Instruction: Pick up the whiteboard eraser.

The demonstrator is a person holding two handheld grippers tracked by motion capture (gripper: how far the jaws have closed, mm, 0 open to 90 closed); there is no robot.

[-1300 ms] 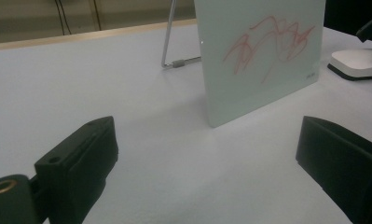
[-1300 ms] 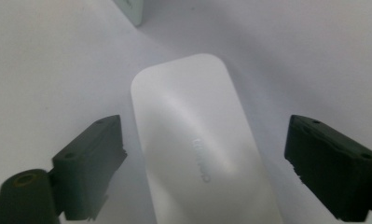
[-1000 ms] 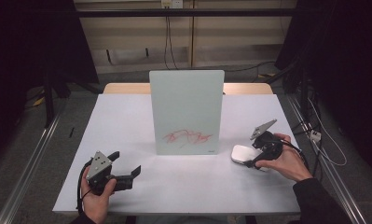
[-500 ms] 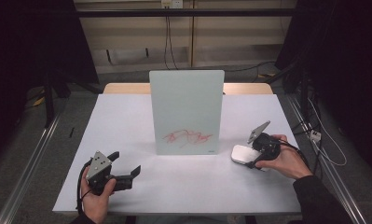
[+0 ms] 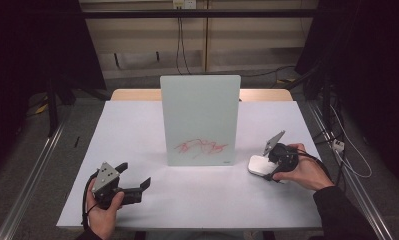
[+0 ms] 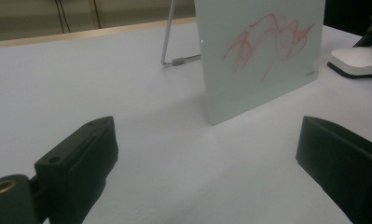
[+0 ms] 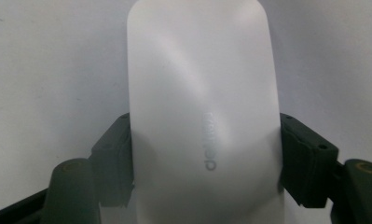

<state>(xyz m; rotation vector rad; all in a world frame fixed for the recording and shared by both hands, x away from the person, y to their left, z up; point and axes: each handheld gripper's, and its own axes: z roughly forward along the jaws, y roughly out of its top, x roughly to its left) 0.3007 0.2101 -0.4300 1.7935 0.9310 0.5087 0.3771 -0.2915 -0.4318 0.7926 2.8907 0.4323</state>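
Note:
A pale glass board [image 5: 200, 120] stands upright mid-table with a red scribble [image 5: 202, 147] low on its face; the left gripper view also has the board [image 6: 258, 56]. To its right a rounded white eraser-like block [image 5: 259, 165] lies on the table. My right gripper [image 5: 267, 167] has just been closing its jaws around it. In the right gripper view both pads [image 7: 113, 161] press the block's [image 7: 202, 93] sides. My left gripper [image 5: 135, 175] rests open near the front left edge, its jaws [image 6: 207, 154] wide apart over bare table, pointing toward the board.
The white table [image 5: 137, 130] has bare room left of the board and along the front. A wire stand [image 6: 167, 42] props the board from behind. Metal rails run along both sides of the table, and cables hang at the back wall.
The right gripper's jaws have closed onto the white block and its body has tipped down a little. The left gripper and the board have not moved.

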